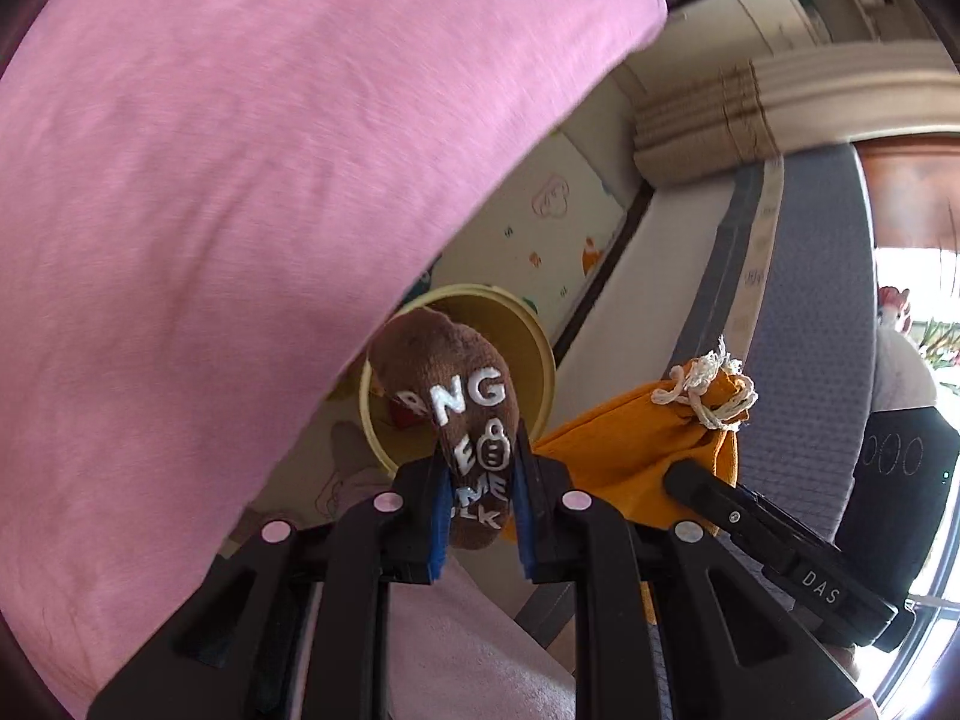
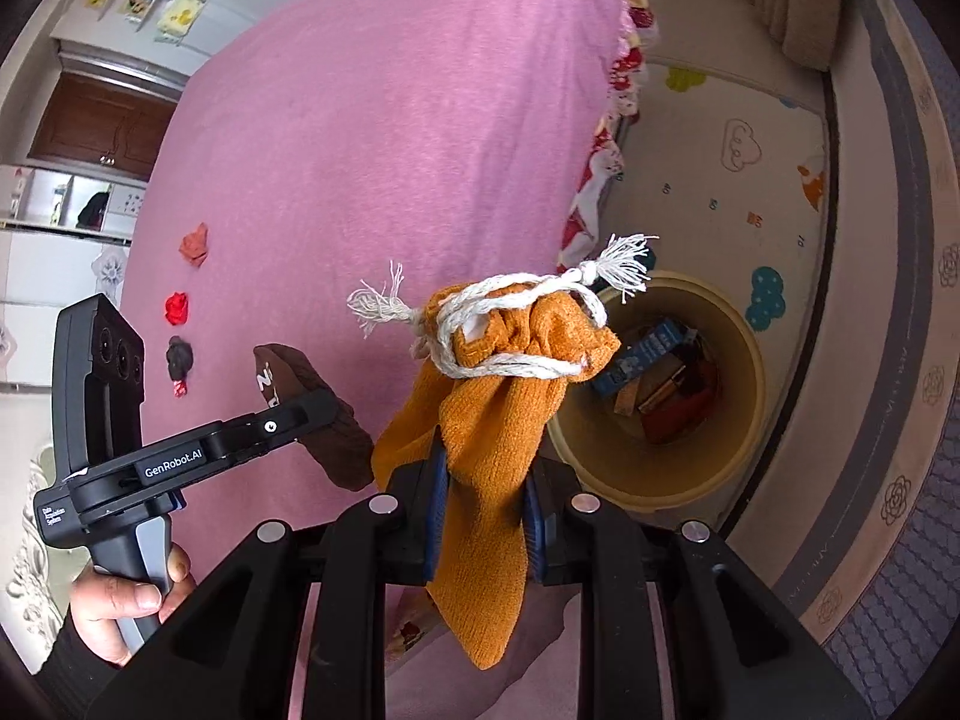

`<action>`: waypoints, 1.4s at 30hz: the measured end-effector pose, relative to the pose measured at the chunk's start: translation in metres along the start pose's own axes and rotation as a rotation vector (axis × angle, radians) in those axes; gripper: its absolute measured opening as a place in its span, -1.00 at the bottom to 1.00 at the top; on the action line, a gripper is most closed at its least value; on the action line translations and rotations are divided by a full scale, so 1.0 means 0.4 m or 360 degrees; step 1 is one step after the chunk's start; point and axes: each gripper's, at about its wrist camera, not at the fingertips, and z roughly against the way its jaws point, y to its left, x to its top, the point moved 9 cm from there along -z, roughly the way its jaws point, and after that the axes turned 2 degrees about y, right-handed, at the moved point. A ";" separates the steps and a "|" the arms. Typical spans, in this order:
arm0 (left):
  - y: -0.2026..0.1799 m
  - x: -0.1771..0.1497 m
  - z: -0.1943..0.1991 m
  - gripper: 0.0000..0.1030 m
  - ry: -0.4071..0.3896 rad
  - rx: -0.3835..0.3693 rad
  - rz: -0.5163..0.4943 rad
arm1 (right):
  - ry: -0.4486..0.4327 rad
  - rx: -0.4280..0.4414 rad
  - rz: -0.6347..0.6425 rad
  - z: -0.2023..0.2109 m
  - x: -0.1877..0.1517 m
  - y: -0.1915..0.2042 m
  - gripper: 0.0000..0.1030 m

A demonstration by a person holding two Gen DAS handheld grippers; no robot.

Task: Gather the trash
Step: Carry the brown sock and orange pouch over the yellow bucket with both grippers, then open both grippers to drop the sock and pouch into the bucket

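Left gripper (image 1: pixel 480 516) jaws pinched a brown sock (image 1: pixel 465 420); right gripper (image 2: pixel 483 531) jaws pinched an orange cloth bundle (image 2: pixel 498 396) tied with white string, both past the pink bed's (image 2: pixel 360 150) edge above the yellow bin (image 2: pixel 744 420). Right view alone showed boxes and wrappers in the bin, crumpled scraps (image 2: pixel 180 330) on the bed.

A brown sock (image 1: pixel 465 420) bears white lettering, an orange cloth pouch (image 2: pixel 492 438) is tied with white string (image 2: pixel 510 306), the bed cover (image 2: pixel 372 168) is pink, and the bin (image 2: pixel 744 420) is cream yellow.
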 end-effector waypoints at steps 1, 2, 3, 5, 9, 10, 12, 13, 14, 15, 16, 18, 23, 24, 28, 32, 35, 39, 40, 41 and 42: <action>-0.013 0.003 -0.021 -0.66 0.0022 0.0011 -0.0019 | 0.0002 -0.0005 -0.0034 0.000 0.002 -0.027 -0.59; -0.031 0.007 -0.054 -0.66 0.0055 0.0029 -0.0047 | 0.0011 -0.0008 -0.0065 -0.005 0.001 -0.054 -0.59; -0.043 0.010 -0.075 -0.66 0.0078 0.0039 -0.0063 | 0.0024 -0.0014 -0.0092 -0.011 -0.001 -0.082 -0.59; -0.070 0.014 -0.133 -0.66 0.0141 0.0071 -0.0104 | 0.0039 -0.0046 -0.0118 -0.026 -0.004 -0.130 -0.59; -0.100 0.012 -0.237 -0.66 0.0252 0.0121 -0.0172 | 0.0082 -0.0096 -0.0152 -0.061 -0.013 -0.218 -0.59; -0.104 0.013 -0.255 -0.66 0.0270 0.0138 -0.0188 | 0.0093 -0.0094 -0.0170 -0.073 -0.015 -0.238 -0.59; -0.110 0.015 -0.305 -0.64 0.0309 0.0187 -0.0227 | 0.0122 -0.0112 -0.0197 -0.104 -0.019 -0.274 -0.59; -0.106 0.014 -0.329 -0.63 0.0327 0.0226 -0.0247 | 0.0138 -0.0128 -0.0200 -0.121 -0.022 -0.296 -0.58; -0.098 0.012 -0.357 -0.63 0.0349 0.0260 -0.0258 | 0.0157 -0.0144 -0.0207 -0.139 -0.024 -0.313 -0.59; -0.095 0.011 -0.381 -0.63 0.0370 0.0266 -0.0247 | 0.0173 -0.0147 -0.0219 -0.154 -0.023 -0.330 -0.58; -0.093 0.012 -0.397 -0.63 0.0387 0.0266 -0.0234 | 0.0188 -0.0135 -0.0238 -0.169 -0.023 -0.343 -0.58; -0.082 0.004 -0.427 -0.63 0.0423 0.0288 -0.0230 | 0.0210 -0.0125 -0.0256 -0.189 -0.021 -0.361 -0.58; -0.086 0.000 -0.451 -0.63 0.0450 0.0299 -0.0234 | 0.0243 -0.0129 -0.0220 -0.210 -0.013 -0.379 -0.58; -0.089 0.002 -0.454 -0.63 0.0449 0.0303 -0.0242 | 0.0251 -0.0123 -0.0221 -0.212 -0.012 -0.380 -0.58; -0.104 0.004 -0.459 -0.43 0.0486 0.0269 -0.0254 | 0.0251 -0.0100 -0.0233 -0.208 -0.007 -0.391 -0.31; -0.099 0.009 -0.454 0.43 0.0478 0.0283 -0.0227 | 0.0255 -0.0125 -0.0230 -0.202 -0.009 -0.401 -0.09; -0.082 0.006 -0.454 0.45 0.0493 0.0298 -0.0177 | 0.0264 -0.0123 -0.0258 -0.200 -0.014 -0.409 -0.09; -0.068 -0.002 -0.445 0.47 0.0492 0.0301 -0.0160 | 0.0267 -0.0134 -0.0272 -0.194 -0.021 -0.406 -0.09; -0.066 -0.004 -0.440 0.47 0.0484 0.0299 -0.0160 | 0.0266 -0.0137 -0.0272 -0.191 -0.023 -0.402 -0.09; -0.063 -0.005 -0.435 0.50 0.0476 0.0301 -0.0159 | 0.0264 -0.0145 -0.0268 -0.189 -0.024 -0.399 -0.09; -0.060 -0.005 -0.426 0.50 0.0458 0.0305 -0.0155 | 0.0266 -0.0148 -0.0263 -0.188 -0.024 -0.393 -0.09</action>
